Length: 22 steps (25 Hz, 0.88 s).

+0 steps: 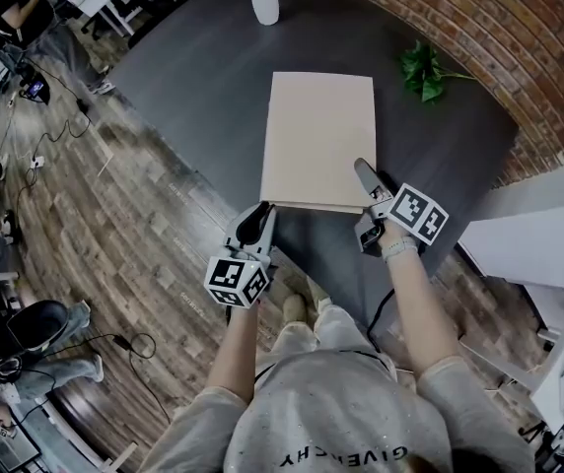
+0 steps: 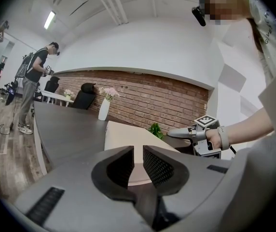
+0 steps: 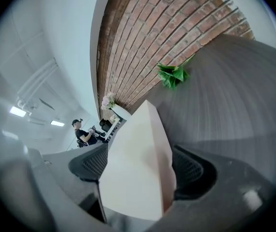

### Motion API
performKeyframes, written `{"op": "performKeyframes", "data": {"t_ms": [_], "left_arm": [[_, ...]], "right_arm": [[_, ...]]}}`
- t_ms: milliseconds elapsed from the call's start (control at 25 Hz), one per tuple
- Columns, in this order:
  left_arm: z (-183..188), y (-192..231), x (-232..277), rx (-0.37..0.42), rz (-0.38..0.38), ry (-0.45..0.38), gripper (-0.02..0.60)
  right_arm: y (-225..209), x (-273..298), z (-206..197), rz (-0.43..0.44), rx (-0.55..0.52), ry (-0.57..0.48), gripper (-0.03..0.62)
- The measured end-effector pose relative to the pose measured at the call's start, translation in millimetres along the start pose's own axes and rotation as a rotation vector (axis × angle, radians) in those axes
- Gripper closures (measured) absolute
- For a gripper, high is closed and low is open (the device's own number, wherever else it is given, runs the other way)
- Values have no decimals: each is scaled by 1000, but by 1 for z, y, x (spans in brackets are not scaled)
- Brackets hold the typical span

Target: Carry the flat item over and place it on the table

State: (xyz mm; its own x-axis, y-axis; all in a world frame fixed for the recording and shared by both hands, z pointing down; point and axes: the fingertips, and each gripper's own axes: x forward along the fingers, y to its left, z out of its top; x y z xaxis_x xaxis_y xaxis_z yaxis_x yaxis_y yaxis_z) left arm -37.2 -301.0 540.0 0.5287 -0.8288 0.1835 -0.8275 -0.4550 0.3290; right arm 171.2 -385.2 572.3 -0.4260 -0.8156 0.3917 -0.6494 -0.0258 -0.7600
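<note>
Head view: flat item (image 1: 318,141) lies on the table (image 1: 193,77), toward its near edge. Left gripper view: left gripper (image 2: 137,166) nearly closed, empty, at the item's near-left corner. Right gripper view: right gripper (image 3: 143,170) spread wide, straddling the item's edge; best drawn straight back, no dragging.

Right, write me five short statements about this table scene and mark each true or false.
1. The flat beige box lies on the dark table. True.
2. The white vase stands on the box. False: it stands on the table beyond it.
3. The box's edge sits between the jaws of the right gripper. True.
4. The left gripper clamps the box. False: its jaws grip nothing; the box lies beyond them.
5. The green sprig lies on the floor. False: it lies on the table.
</note>
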Motion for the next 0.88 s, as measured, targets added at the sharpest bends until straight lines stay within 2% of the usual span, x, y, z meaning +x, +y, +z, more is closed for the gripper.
{"op": "performKeyframes", "data": {"t_ms": [160, 360, 680, 880], "left_arm": [[2, -3, -2, 2, -3, -3, 528], [8, -5, -7, 6, -3, -12, 528], [21, -6, -14, 13, -2, -27, 528], [30, -4, -19, 18, -5, -38, 528]], "right_arm": [[5, -6, 1, 14, -36, 4, 193], [16, -15, -2, 19, -180, 23, 217], [38, -37, 4, 30, -451, 13, 449], [52, -51, -4, 55, -618, 31, 545]]}}
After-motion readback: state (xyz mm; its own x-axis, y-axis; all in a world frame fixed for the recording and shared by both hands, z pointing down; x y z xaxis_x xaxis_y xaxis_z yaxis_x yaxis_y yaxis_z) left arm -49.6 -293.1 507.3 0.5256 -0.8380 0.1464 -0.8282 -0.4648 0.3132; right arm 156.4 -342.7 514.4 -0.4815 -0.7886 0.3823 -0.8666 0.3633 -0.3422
